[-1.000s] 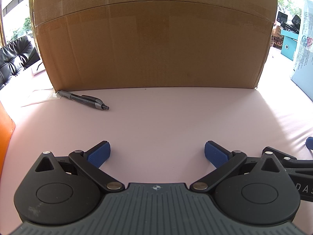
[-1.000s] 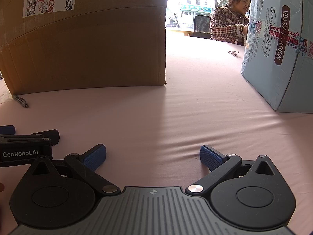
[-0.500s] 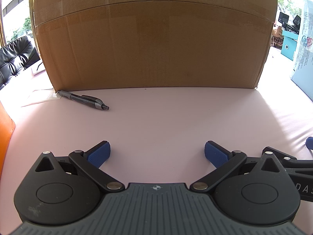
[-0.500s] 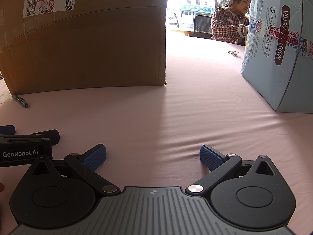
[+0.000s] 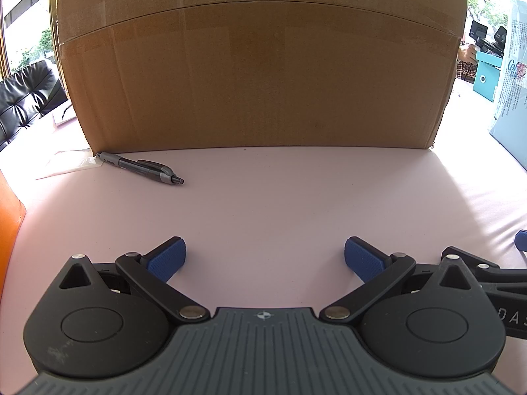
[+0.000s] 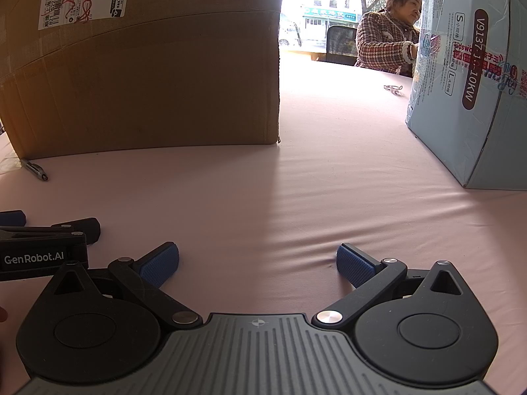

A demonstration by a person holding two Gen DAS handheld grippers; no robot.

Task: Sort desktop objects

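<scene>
Nothing has moved since the earlier frames: both grippers sit where they were, low over the pink desk [image 5: 296,204], and the pen lies just as it did. Fingers on the left gripper [image 5: 265,258] are spread wide with nothing between them, and the right gripper [image 6: 257,261] is equally wide apart and empty; in the right view the left tool's side shows just beside it at the left edge. The pen [image 5: 141,171], grey and black, lies flat on the desk toward its far left, one end touching or almost touching the foot of the big cardboard box [image 5: 260,75], the other end angled out toward the grippers; it also shows small at the left of the right view [image 6: 34,169]. By my reading the sorting has not begun: the only loose thing plainly in reach is untouched, and no tray or holder for it is visible. A pale blue carton [image 6: 474,89] stands at the desk's right side, well apart from the pen. Much is hidden: the box blocks everything behind it, its top is cut off, an orange shape at the left edge is mostly out of frame, and a small metallic item far across the desk is too small to identify.
</scene>
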